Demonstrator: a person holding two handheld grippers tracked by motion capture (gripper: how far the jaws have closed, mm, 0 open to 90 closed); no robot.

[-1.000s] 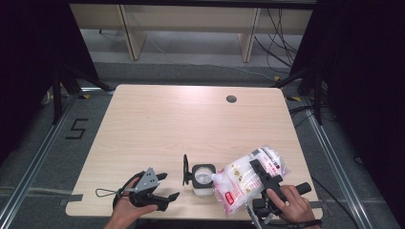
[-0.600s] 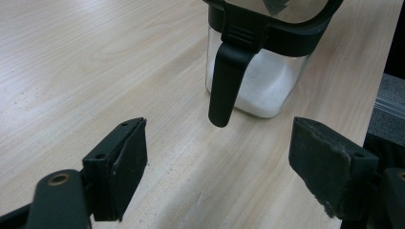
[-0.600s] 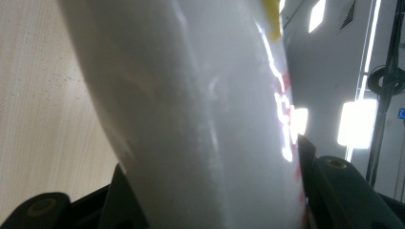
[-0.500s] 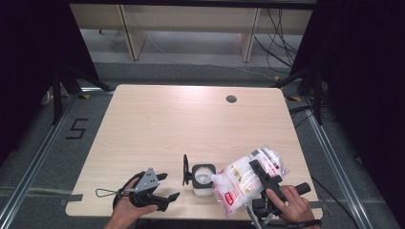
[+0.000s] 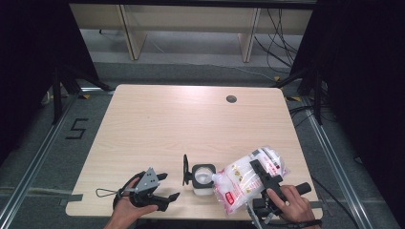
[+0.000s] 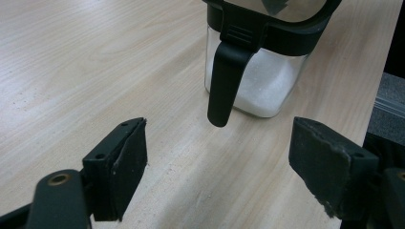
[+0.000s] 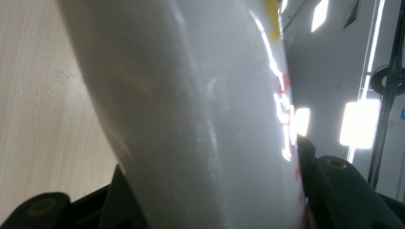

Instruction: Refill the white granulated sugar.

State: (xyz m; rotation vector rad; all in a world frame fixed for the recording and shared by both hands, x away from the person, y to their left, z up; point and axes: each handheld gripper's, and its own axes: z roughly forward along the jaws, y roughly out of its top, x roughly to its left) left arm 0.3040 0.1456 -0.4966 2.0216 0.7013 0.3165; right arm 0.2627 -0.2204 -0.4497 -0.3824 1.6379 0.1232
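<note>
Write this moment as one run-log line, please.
right hand-held gripper: clamps tilted bag over open jar | left hand-held gripper: open, beside jar

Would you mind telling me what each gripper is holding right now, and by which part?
The right gripper clamps the white bag across its middle, tilted toward the jar. The left gripper is open and holds nothing.

White-filled plastic bag (image 5: pixel 246 179) tilts its corner over the open-lidded jar (image 5: pixel 202 177).

Jar (image 5: pixel 202 178) on table (image 5: pixel 191 124) near edge; bag (image 5: pixel 241 181) at its 3 o'clock, left hand-held gripper (image 5: pixel 168 187) at 9 o'clock.
</note>
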